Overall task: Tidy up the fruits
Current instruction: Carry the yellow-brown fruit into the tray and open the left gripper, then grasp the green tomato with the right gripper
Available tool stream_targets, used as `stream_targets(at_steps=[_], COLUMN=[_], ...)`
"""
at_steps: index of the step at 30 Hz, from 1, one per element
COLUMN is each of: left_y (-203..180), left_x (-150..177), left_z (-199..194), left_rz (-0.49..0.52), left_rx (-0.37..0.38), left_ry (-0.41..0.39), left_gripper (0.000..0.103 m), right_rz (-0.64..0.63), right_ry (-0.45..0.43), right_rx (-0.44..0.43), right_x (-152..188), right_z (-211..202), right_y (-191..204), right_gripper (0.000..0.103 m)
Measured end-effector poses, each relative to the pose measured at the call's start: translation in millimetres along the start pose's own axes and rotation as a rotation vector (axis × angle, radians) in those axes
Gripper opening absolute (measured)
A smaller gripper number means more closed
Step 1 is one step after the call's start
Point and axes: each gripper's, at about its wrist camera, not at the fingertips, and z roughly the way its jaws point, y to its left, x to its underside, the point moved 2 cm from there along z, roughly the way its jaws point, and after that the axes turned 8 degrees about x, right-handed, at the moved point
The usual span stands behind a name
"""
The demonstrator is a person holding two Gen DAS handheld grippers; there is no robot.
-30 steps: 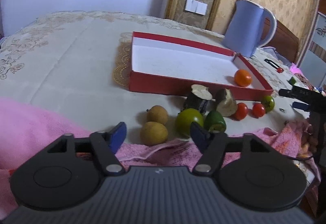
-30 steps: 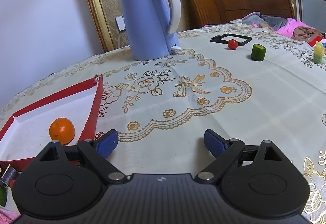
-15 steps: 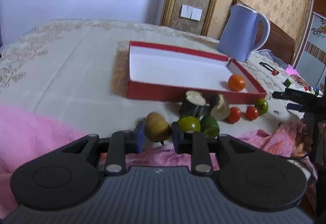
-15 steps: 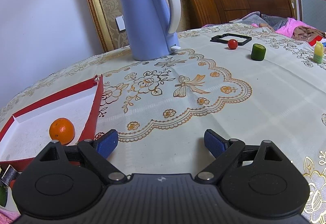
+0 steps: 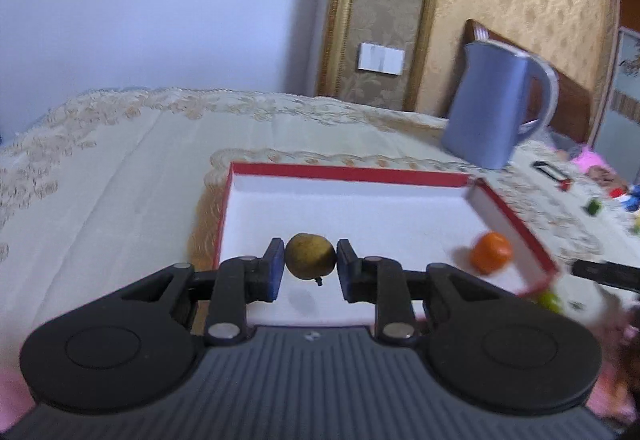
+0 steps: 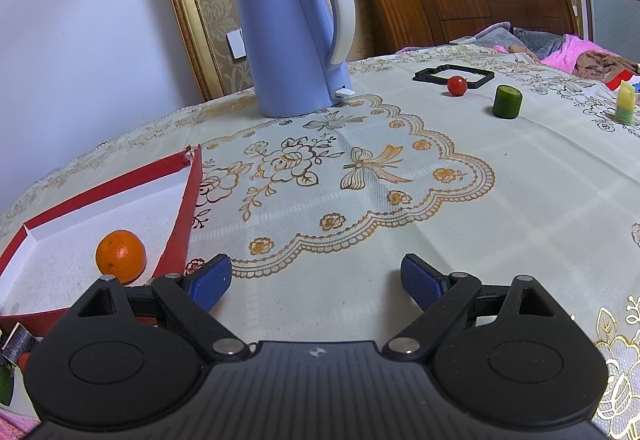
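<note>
My left gripper (image 5: 310,266) is shut on a small brown round fruit (image 5: 310,256) and holds it above the near part of the red box (image 5: 352,172) with a white inside. An orange (image 5: 490,252) lies in the box's right corner; it also shows in the right wrist view (image 6: 120,256) beside the red box wall (image 6: 182,224). My right gripper (image 6: 316,282) is open and empty over the patterned tablecloth (image 6: 360,175), right of the box.
A blue kettle (image 6: 294,35) stands behind the box. A cherry tomato (image 6: 457,85), a black frame (image 6: 452,75), a green cucumber piece (image 6: 507,101) and a small yellow bottle (image 6: 625,105) lie far right. Pink cloth (image 5: 608,380) lies at the table's near edge.
My left gripper closed on the brown fruit, lifted it off the table and carried it forward over the red box. The right gripper has not moved.
</note>
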Motion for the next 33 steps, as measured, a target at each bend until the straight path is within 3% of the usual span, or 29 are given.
stream_targets(at_steps=[2,7,14,15,17,23,28,30,33], left_y=[4,15,19,18,15,10,7,0,-7], left_x=[-5,-5,3,3,3,5,27,39,58], left_z=[19,50,59,59,52,-4,-46,-49,-50], left_rz=[-0.003,-0.017,-0.006,-0.003,0.008,0.023,0.005,0.039,0.052], left_rx=[-0.041,-0.063,-0.074,-0.083,-0.097,-0.132,-0.045,-0.013,-0.005], left_ry=[0.007,0.060,0.082,0.075,0.055,-0.083,-0.071,-0.019,-0.020], left_gripper=[0.025,0.025,0.026,0.028,0.050,0.078,0.078,0.078,0.080], right_rz=[0.001,-0.001,-0.008,-0.008,-0.007,-0.006,-0.008,-0.008,-0.008], right_ry=[0.000,0.001,0.003,0.003,0.003,0.004,0.005,0.005,0.005], right_rx=[-0.001,-0.003,-0.006,-0.006,-0.007,-0.010,-0.009,-0.010,-0.009], right_x=[0,1,1,1,1,1,1,1,1], right_z=[0,1,1,1,1,2,1,1,1], right_y=[0,0,2,2,2,2,2,2,2], right_gripper=[0.092,0.093,0.094,0.094,0.094,0.094,0.094,0.094,0.094])
